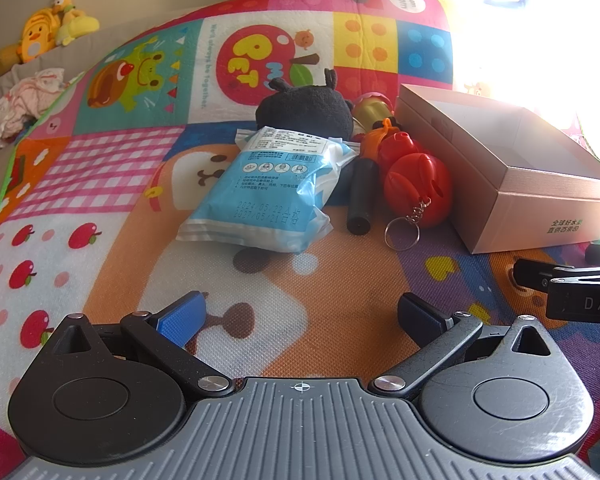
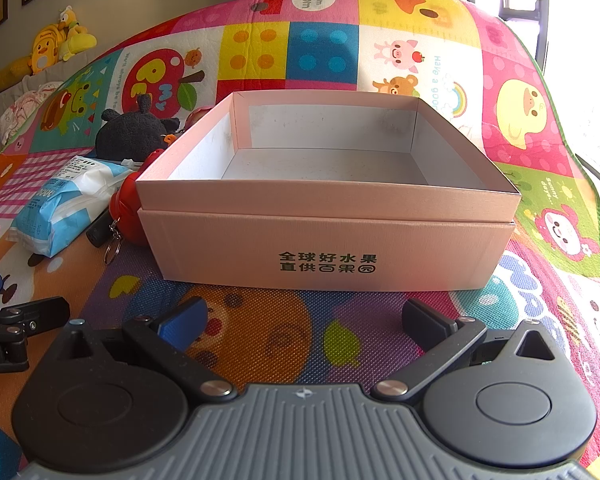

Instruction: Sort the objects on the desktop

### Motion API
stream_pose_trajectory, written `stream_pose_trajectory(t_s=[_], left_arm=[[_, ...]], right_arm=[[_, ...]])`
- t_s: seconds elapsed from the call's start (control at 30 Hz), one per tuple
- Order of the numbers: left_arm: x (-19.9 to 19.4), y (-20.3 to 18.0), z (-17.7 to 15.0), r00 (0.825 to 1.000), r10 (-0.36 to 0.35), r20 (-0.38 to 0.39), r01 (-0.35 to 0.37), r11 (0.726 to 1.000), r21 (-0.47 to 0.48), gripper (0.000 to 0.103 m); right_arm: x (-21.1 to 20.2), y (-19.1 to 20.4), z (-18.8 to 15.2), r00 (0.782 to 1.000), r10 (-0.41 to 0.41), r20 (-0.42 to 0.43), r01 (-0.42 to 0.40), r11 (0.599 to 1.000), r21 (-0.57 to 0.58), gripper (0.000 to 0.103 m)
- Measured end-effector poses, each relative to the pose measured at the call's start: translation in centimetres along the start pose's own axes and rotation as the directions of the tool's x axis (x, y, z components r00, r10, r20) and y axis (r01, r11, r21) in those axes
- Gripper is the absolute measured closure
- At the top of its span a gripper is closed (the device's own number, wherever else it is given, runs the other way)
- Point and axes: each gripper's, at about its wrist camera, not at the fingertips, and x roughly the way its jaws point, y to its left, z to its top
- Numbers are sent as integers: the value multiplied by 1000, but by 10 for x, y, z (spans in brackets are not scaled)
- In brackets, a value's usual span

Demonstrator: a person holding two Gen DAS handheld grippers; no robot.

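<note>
Both tools hover low over a bright cartoon play mat [image 1: 112, 168], the left tool [image 1: 300, 316] with its jaws spread wide and holding nothing, the right tool [image 2: 304, 320] likewise wide apart and empty in front of a pink cardboard box [image 2: 328, 240] with nothing inside. To the left of the box lies a small heap: a blue-and-white packet [image 1: 268, 188] resting against a black plush toy [image 1: 306, 110], a black cylinder [image 1: 360, 196] beside it, and a red plastic toy [image 1: 414, 184] with a key ring [image 1: 402, 232] just beside the box wall. Yellow plush toys [image 1: 56, 24] sit well apart, beyond the mat's far edge.
</note>
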Motion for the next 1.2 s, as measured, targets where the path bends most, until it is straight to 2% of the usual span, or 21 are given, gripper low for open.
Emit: stream_pose_trajectory(t_s=[0.37, 0.57, 0.77, 0.9, 0.97, 1.03, 1.07, 1.2], left_arm=[[0, 0, 0, 1000, 0, -1, 0, 1000, 0, 0], [-1, 0, 0, 1000, 1, -1, -1, 1000, 1, 0], [-3, 1, -2, 1000, 6, -2, -6, 1000, 12, 0], [-6, 4, 0, 1000, -26, -10, 27, 999, 21, 0], [-10, 7, 4, 999, -45, 16, 45, 999, 25, 0], [-15, 12, 14, 997, -30, 66, 27, 999, 42, 0], [-18, 16, 20, 996, -14, 89, 10, 999, 46, 0], [-20, 46, 47, 988, 50, 147, -49, 999, -15, 0]], right_arm=[[0, -1, 0, 1000, 9, -8, -9, 1000, -3, 0], [1, 0, 6, 997, 14, -72, -14, 1000, -11, 0], [1, 1, 6, 996, -1, -90, 1, 1000, -7, 0], [3, 0, 13, 992, 10, -127, -13, 1000, -19, 0], [2, 0, 18, 985, 41, -167, -49, 998, -47, 0], [-4, 5, 28, 967, 133, -219, -153, 985, -77, 0], [-16, 9, 37, 963, 187, -194, -209, 973, -97, 0], [-55, 28, 96, 955, 294, -48, -298, 935, -194, 0]])
